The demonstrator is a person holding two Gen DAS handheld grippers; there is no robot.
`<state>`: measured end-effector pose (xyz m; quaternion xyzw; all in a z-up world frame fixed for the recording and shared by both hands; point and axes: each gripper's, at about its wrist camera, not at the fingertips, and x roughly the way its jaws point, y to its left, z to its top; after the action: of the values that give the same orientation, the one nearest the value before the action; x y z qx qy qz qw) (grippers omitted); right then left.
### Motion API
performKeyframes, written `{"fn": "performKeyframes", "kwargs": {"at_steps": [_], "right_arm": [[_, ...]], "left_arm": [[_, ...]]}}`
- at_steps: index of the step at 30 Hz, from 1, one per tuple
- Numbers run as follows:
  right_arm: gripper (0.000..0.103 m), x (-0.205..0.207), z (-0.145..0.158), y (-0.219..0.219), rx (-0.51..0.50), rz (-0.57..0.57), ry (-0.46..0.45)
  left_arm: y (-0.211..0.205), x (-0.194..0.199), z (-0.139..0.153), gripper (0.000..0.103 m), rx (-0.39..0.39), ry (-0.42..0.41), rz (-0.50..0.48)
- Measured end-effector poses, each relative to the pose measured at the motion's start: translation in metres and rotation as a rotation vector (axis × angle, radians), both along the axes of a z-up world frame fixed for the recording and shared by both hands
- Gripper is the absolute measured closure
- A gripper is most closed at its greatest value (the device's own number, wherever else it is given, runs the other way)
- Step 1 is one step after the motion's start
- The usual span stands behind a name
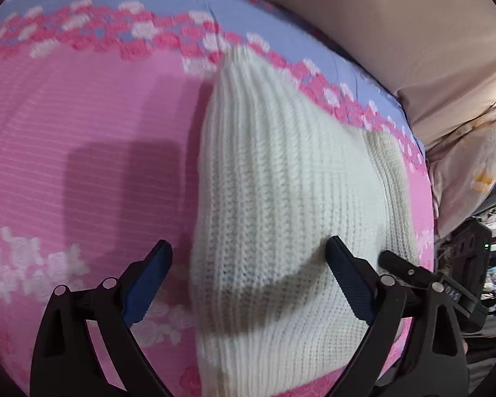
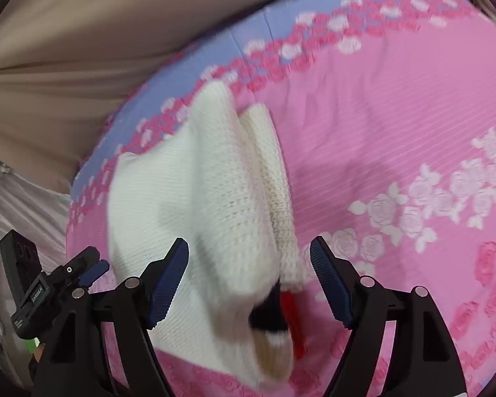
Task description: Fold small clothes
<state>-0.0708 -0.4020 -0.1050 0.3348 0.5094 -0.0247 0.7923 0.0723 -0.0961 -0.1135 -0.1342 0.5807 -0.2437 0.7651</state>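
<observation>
Both spread wide and gripping nothing, left claw (image 1: 248, 261) and right claw (image 2: 249, 256) poised over white knit (image 1: 281, 198) lying just ahead on pink sheet (image 1: 82, 132); best pinched at near corners, folded evenly.

No brand, word or number can be read with certainty. Small pale markings sit on the other gripper's camera mount (image 1: 452, 289), seen in the left wrist view, and again (image 2: 36, 294) in the right, too blurred to make out.
</observation>
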Motion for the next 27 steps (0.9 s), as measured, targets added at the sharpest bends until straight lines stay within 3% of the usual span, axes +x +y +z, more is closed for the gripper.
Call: {"fn": "performKeyframes", "kwargs": {"at_steps": [2, 4, 5, 6, 7, 10, 15, 21, 27], "right_arm": [[0.028, 0.007, -0.016, 0.006, 0.034, 0.007, 0.024], [0.029, 0.008, -0.022, 0.013, 0.016, -0.002, 0.004], [0.044, 0.009, -0.021, 0.016, 0.006, 0.010, -0.006], [0.051, 0.010, -0.020, 0.018, 0.015, 0.013, -0.008], [0.061, 0.010, -0.017, 0.019, 0.021, 0.001, -0.012], [0.070, 0.003, 0.010, 0.022, -0.007, 0.000, -0.061], [0.071, -0.041, 0.082, 0.014, -0.056, -0.055, -0.182], [0.071, -0.113, 0.178, 0.001, -0.125, -0.143, -0.354], [0.070, -0.157, 0.265, 0.003, -0.220, -0.189, -0.583]], "left_arm": [[0.000, 0.001, -0.006, 0.011, -0.041, 0.015, 0.021], [-0.006, 0.001, -0.003, 0.034, -0.084, 0.030, -0.013], [-0.006, -0.001, 0.002, 0.040, -0.079, 0.026, -0.009], [-0.008, -0.004, 0.010, 0.053, -0.076, 0.021, -0.017], [-0.009, -0.004, 0.017, 0.059, -0.074, 0.015, -0.024], [-0.021, -0.016, 0.056, 0.061, -0.100, -0.020, -0.082], [-0.053, -0.056, 0.141, 0.061, -0.118, -0.133, -0.226], [-0.069, -0.096, 0.247, 0.061, -0.149, -0.351, -0.363], [-0.058, -0.122, 0.330, 0.060, -0.179, -0.567, -0.401]]}}
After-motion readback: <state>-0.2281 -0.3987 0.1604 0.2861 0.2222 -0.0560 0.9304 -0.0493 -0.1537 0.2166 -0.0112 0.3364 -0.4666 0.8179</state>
